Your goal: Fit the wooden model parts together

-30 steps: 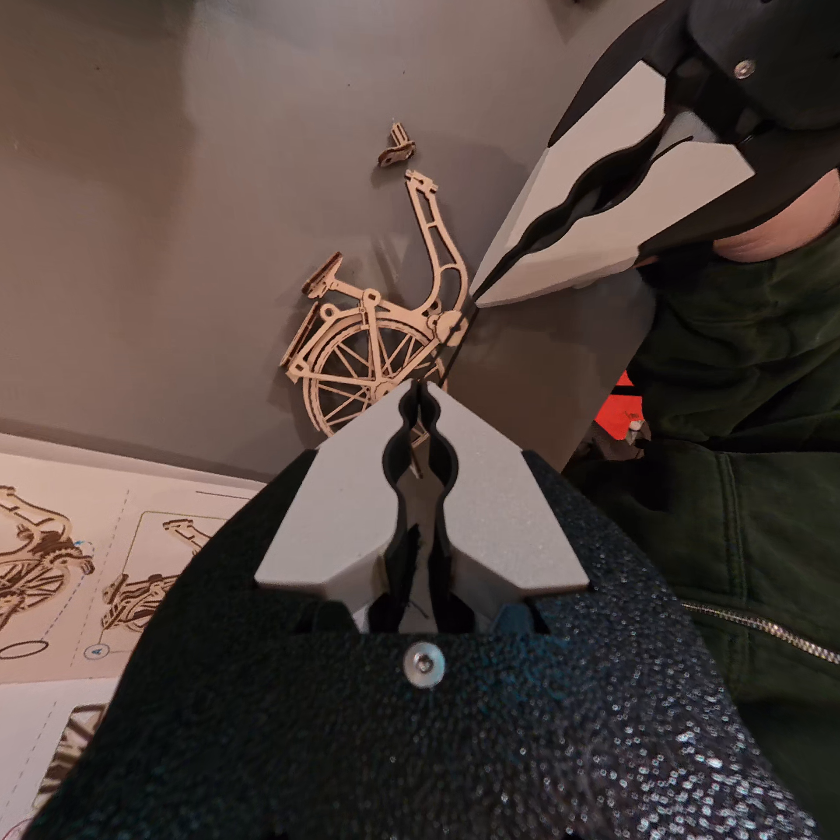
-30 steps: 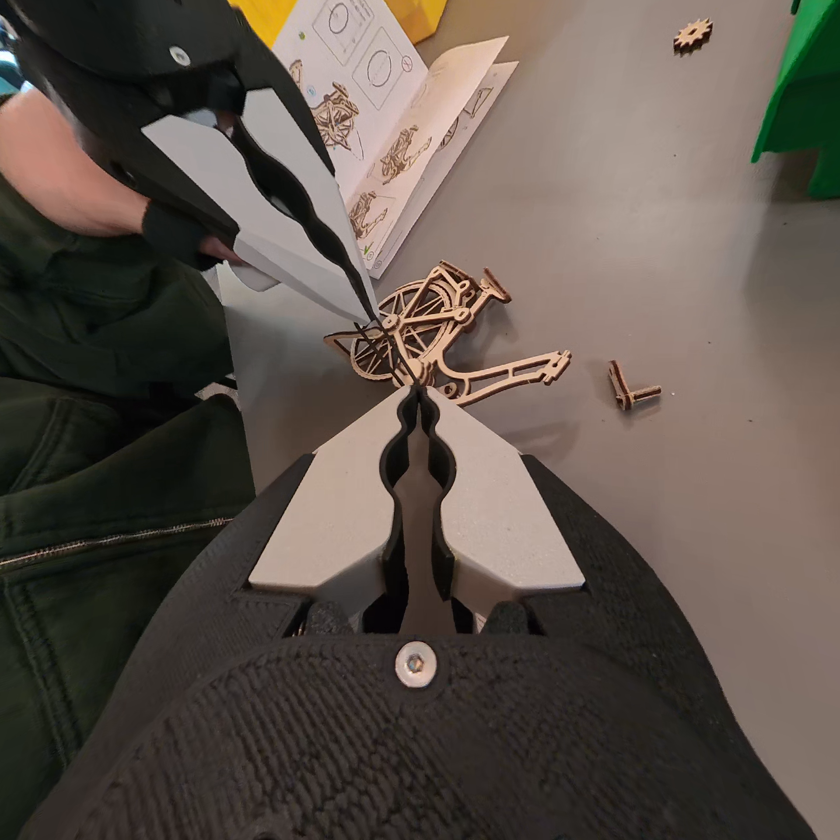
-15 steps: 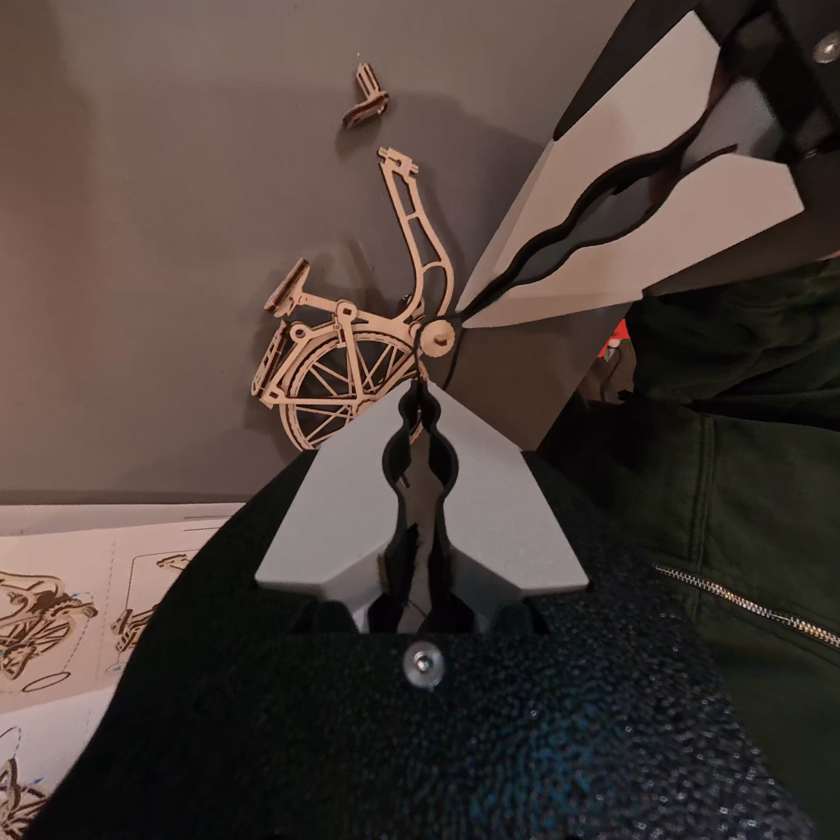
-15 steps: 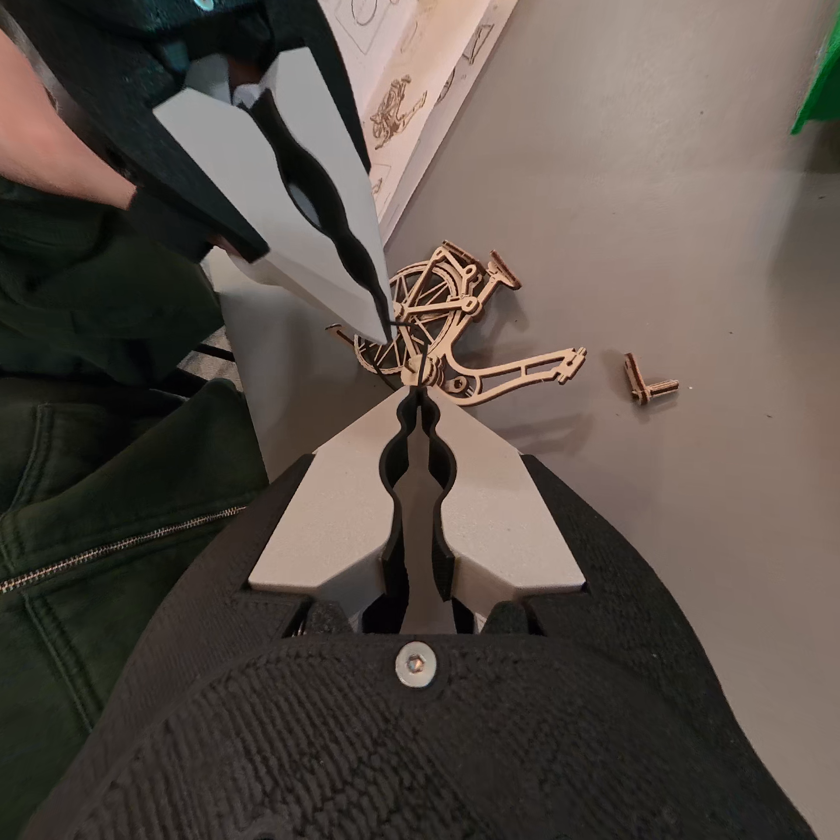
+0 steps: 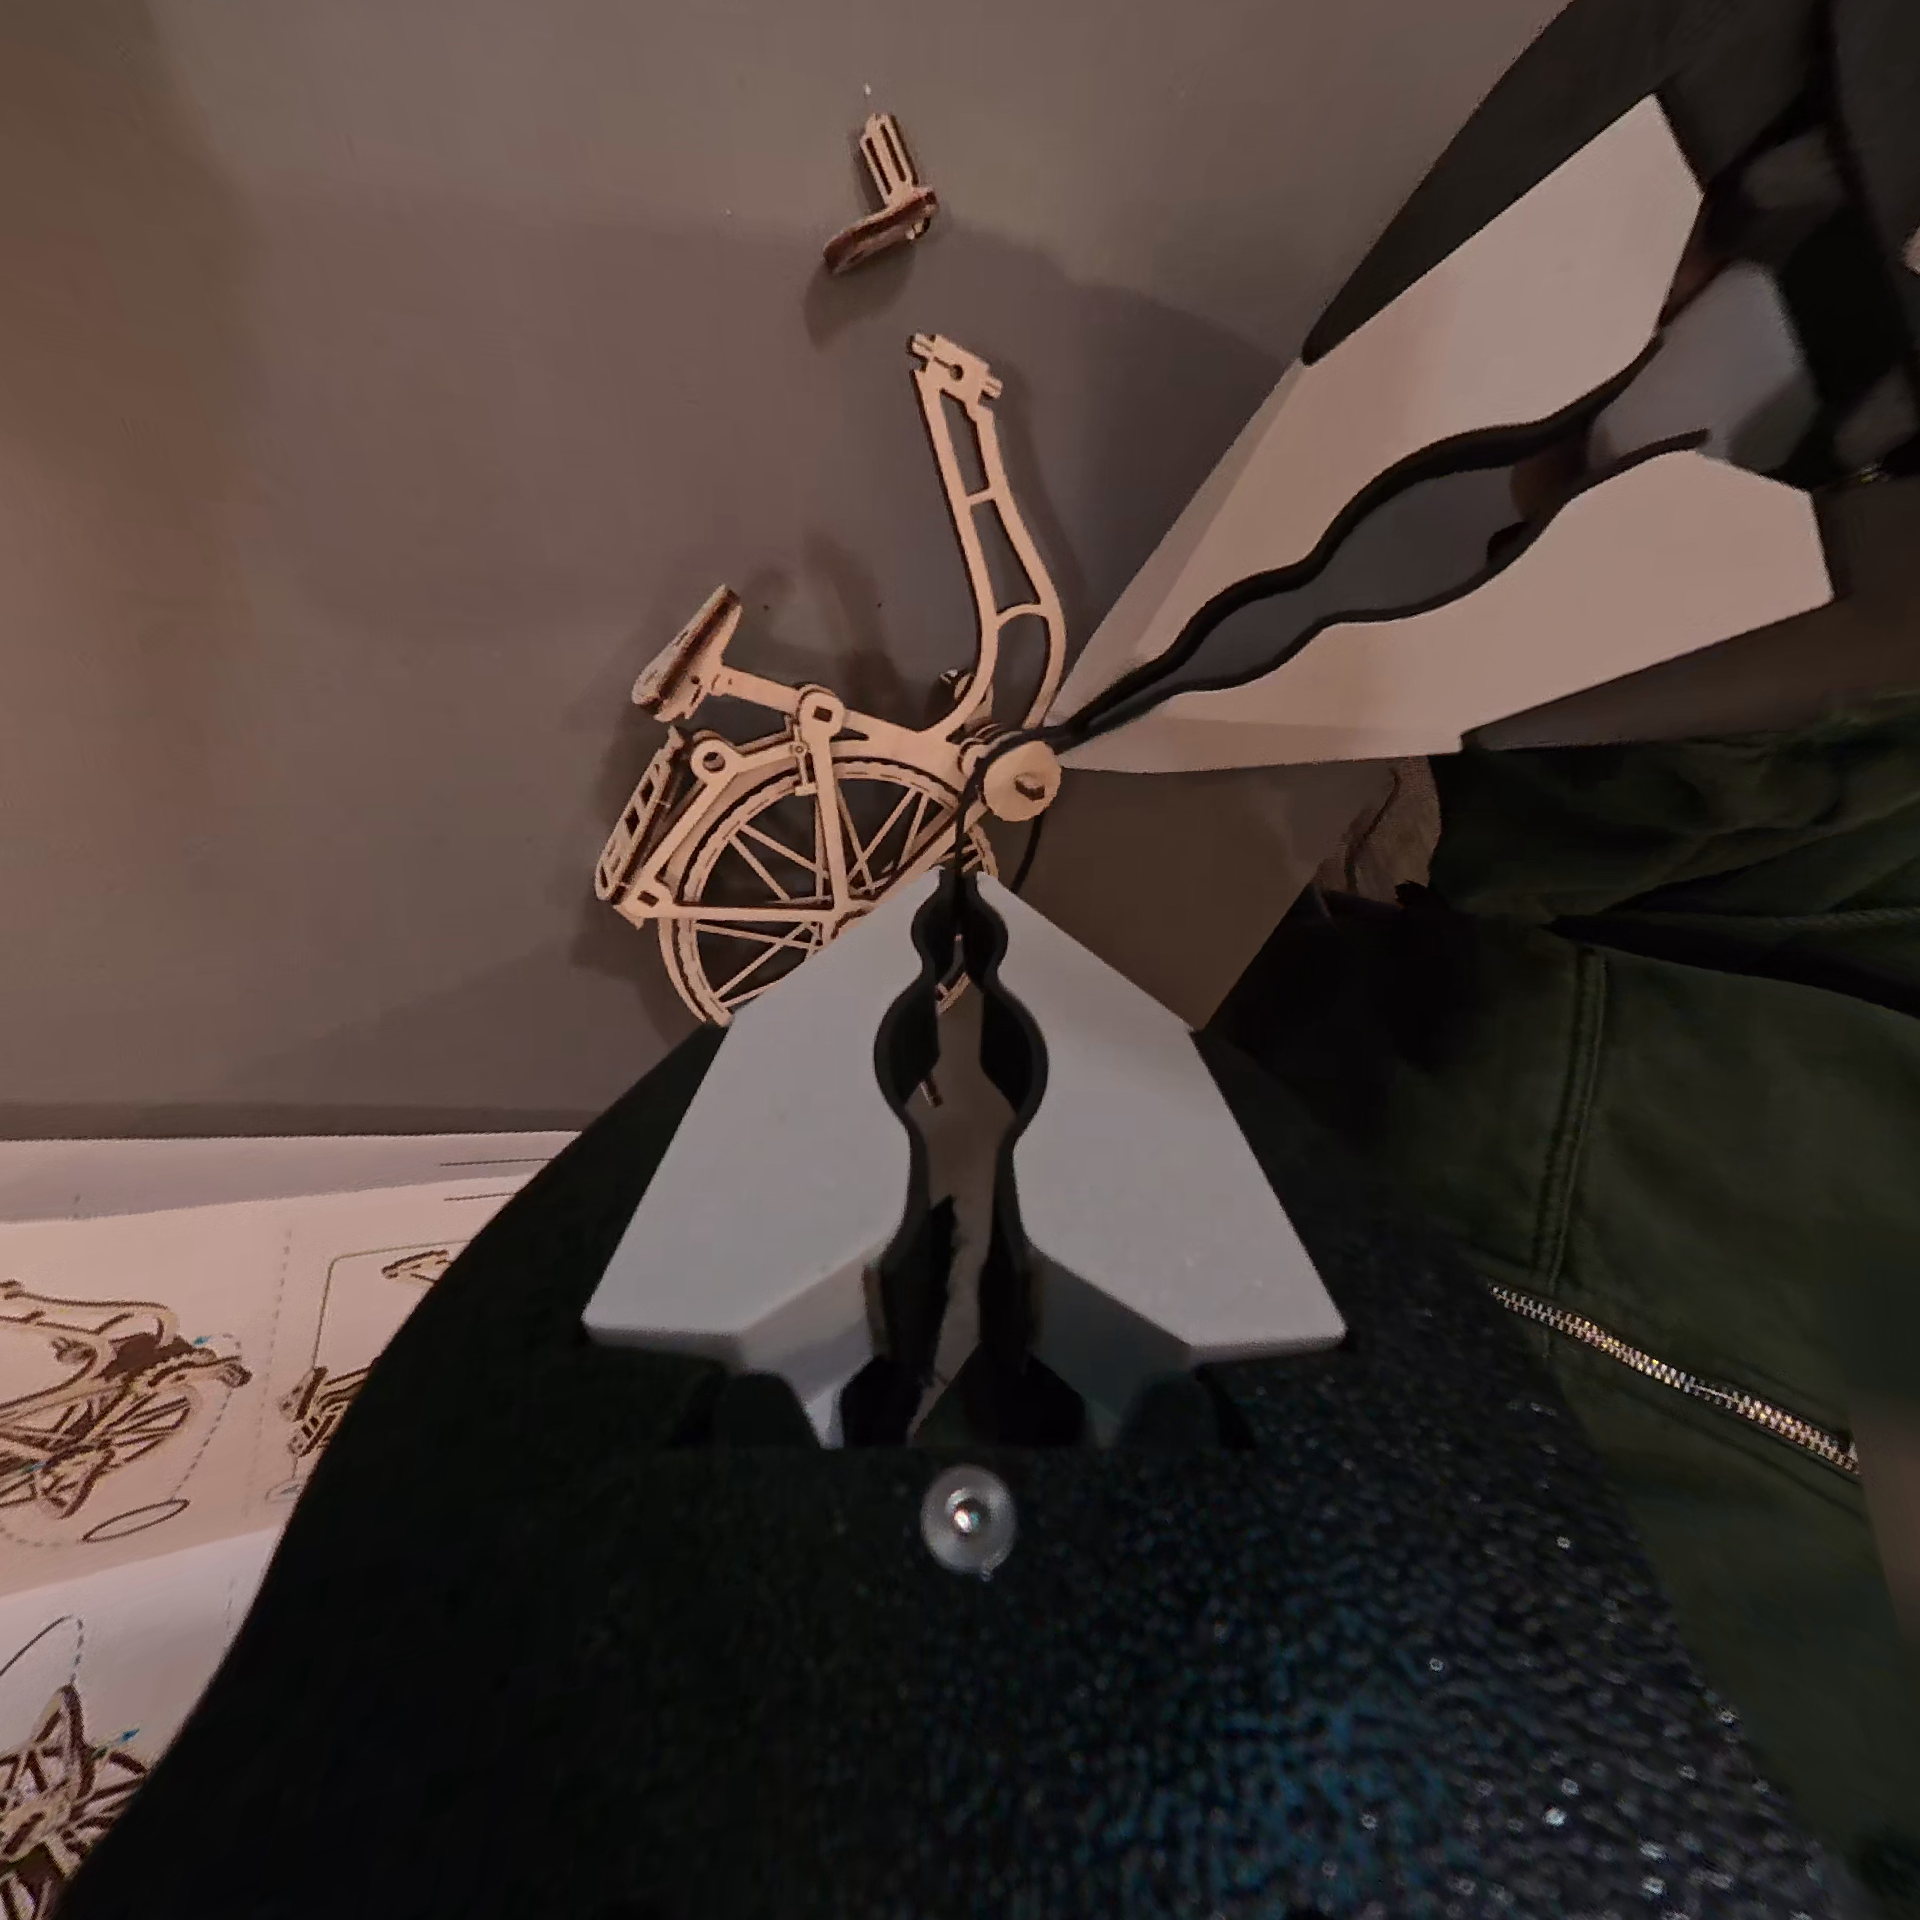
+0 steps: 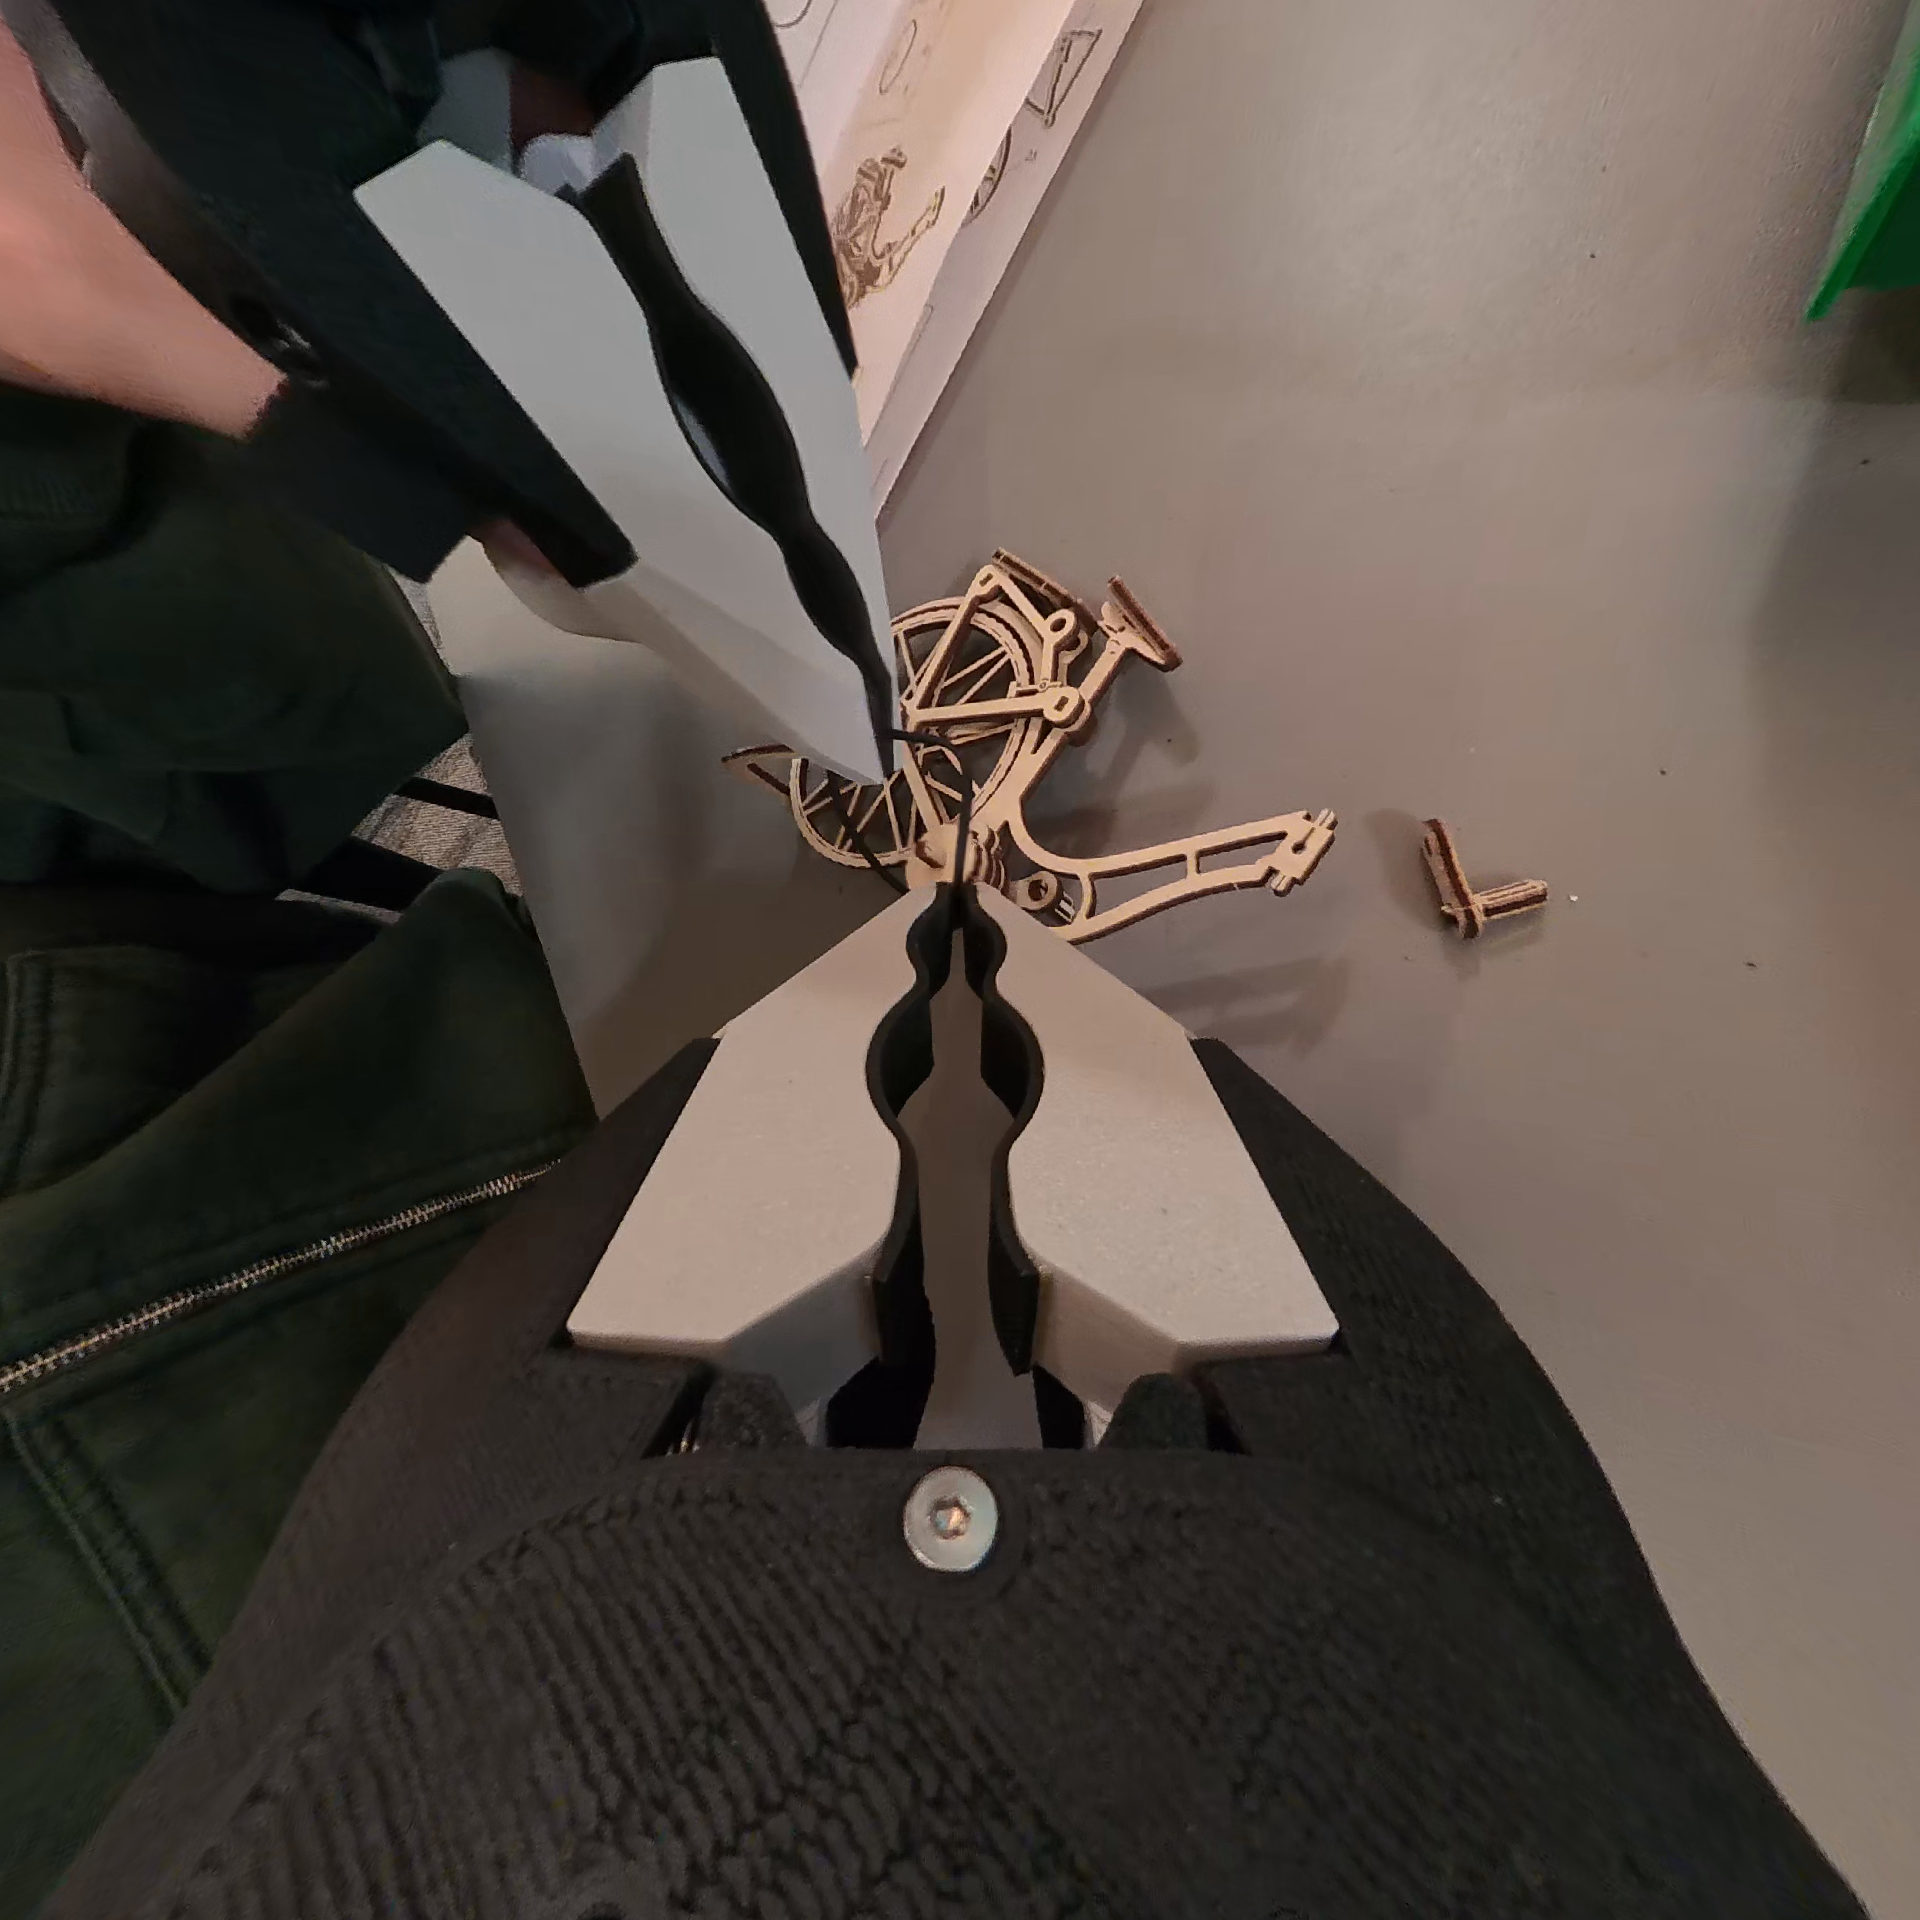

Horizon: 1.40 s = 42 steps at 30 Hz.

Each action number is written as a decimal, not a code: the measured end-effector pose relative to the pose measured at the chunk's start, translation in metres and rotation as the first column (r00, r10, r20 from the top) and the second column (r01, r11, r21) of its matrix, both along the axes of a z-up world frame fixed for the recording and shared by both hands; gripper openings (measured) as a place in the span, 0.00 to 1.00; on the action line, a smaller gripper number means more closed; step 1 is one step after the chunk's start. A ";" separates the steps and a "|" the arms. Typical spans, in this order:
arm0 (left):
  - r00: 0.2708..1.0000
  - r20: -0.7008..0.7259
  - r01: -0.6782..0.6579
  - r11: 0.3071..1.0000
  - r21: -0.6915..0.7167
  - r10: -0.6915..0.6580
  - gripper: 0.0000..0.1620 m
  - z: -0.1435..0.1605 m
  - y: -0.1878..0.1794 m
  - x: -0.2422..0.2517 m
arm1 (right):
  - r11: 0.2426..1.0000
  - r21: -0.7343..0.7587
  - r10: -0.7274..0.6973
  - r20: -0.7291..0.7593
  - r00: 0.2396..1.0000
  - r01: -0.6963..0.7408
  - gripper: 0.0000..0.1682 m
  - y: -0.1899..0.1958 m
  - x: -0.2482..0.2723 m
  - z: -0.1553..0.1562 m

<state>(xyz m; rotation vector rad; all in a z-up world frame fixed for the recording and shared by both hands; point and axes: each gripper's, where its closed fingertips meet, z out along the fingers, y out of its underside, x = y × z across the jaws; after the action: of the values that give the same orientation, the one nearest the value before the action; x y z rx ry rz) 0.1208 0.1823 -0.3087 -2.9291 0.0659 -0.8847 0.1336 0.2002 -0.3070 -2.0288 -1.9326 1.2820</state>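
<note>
While both grippers pinch a thin black band [image 5: 961, 831] at the bicycle model's [image 5: 800, 821] crank near the table's near edge, overpulling could snap it or drag the model.

The right gripper [image 6: 954, 896] fills the six o'clock half, its jaws pinched together on a thin black band [image 6: 964, 831] that runs up toward eleven o'clock into the closed tips of the left gripper [image 6: 878, 750]. Behind both tips the wooden bicycle model [image 6: 997, 717] lies flat on the grey table [image 6: 1455, 468]. At three o'clock of it, apart, sits a small wooden L-shaped piece [image 6: 1481, 878]. An instruction booklet [image 6: 935, 208] lies at twelve o'clock; a green object [image 6: 1870, 239] at two.
</note>
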 end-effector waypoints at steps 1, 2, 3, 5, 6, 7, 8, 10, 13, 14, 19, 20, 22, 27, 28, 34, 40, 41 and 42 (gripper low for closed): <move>1.000 0.000 0.002 1.000 -0.007 -0.002 0.00 0.000 0.000 0.000 | 1.000 0.001 0.001 -0.002 1.000 -0.001 0.00 0.000 0.000 0.000; 1.000 0.000 0.005 1.000 -0.015 -0.005 0.00 -0.001 0.000 0.000 | 1.000 0.003 0.001 -0.003 1.000 -0.001 0.01 -0.001 -0.001 0.001; 1.000 0.002 0.008 1.000 -0.026 -0.008 0.00 -0.001 -0.001 0.001 | 1.000 0.003 0.001 -0.006 1.000 -0.001 0.01 -0.001 -0.001 0.001; 1.000 0.018 0.011 0.999 -0.045 -0.010 0.00 -0.001 -0.001 0.002 | 1.000 0.000 0.000 -0.010 1.000 0.000 0.03 -0.001 -0.001 0.003; 1.000 0.023 0.010 0.999 -0.053 -0.009 0.00 -0.001 -0.001 0.002 | 1.000 -0.001 0.000 -0.011 1.000 0.000 0.05 -0.001 0.000 0.004; 1.000 0.021 0.009 0.998 -0.061 -0.008 0.00 -0.001 -0.001 0.002 | 1.000 -0.001 -0.002 -0.013 1.000 0.002 0.06 -0.001 0.000 0.005; 1.000 0.021 0.008 0.998 -0.067 -0.007 0.00 -0.001 -0.001 0.001 | 1.000 0.000 -0.004 -0.015 1.000 0.004 0.07 0.000 0.001 0.006; 1.000 0.017 0.005 0.997 -0.079 -0.003 0.00 -0.002 -0.001 0.000 | 1.000 0.005 -0.007 -0.026 1.000 0.007 0.09 0.003 0.003 0.009; 1.000 0.000 -0.001 0.996 -0.093 0.001 0.00 -0.002 0.001 -0.003 | 1.000 0.028 0.006 -0.086 0.996 -0.004 0.11 0.006 0.006 0.017; 1.000 -0.007 -0.004 0.995 -0.096 0.004 0.00 -0.002 0.001 -0.004 | 0.999 0.038 0.022 -0.111 0.994 -0.018 0.11 0.007 0.006 0.019; 0.999 -0.029 -0.019 0.993 -0.113 0.015 0.00 -0.005 0.003 -0.006 | 0.971 0.196 0.183 -0.253 0.950 -0.135 0.13 0.001 0.002 0.024; 0.999 -0.030 -0.022 0.993 -0.114 0.019 0.00 -0.006 0.003 -0.006 | 0.954 0.257 0.227 -0.280 0.933 -0.155 0.13 -0.001 0.001 0.024; 0.999 -0.033 -0.033 0.992 -0.118 0.029 0.00 -0.008 0.004 -0.007 | 0.908 0.376 0.307 -0.290 0.906 -0.187 0.12 -0.005 -0.001 0.019; 0.998 -0.056 -0.037 0.991 -0.129 0.030 0.00 -0.010 0.004 -0.007 | 0.835 0.514 0.374 -0.274 0.886 -0.194 0.04 -0.008 -0.006 0.009; 0.998 -0.061 -0.038 0.991 -0.131 0.030 0.00 -0.011 0.004 -0.007 | 0.842 0.504 0.371 -0.281 0.885 -0.193 0.04 -0.009 -0.007 0.009; 0.996 -0.076 -0.045 0.990 -0.131 0.035 0.00 -0.013 0.004 -0.010 | 0.855 0.479 0.359 -0.266 0.894 -0.201 0.03 -0.009 -0.008 0.003; 0.996 -0.087 -0.045 0.991 -0.123 0.034 0.00 -0.012 0.001 -0.011 | 0.844 0.493 0.374 -0.259 0.891 -0.211 0.01 -0.013 -0.009 0.002; 0.995 -0.095 -0.044 0.992 -0.119 0.032 0.00 -0.012 0.001 -0.011 | 0.841 0.499 0.375 -0.257 0.891 -0.210 0.01 -0.013 -0.009 0.002; 0.994 -0.104 -0.043 0.992 -0.116 0.031 0.00 -0.012 0.000 -0.012 | 0.838 0.504 0.377 -0.254 0.891 -0.210 0.01 -0.013 -0.008 0.002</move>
<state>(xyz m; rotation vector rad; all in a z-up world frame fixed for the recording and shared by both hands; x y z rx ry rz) 0.1085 0.1824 -0.3202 -3.0726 -0.0353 -0.7583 0.1253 0.1871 -0.3051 -1.2191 -2.1665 0.9950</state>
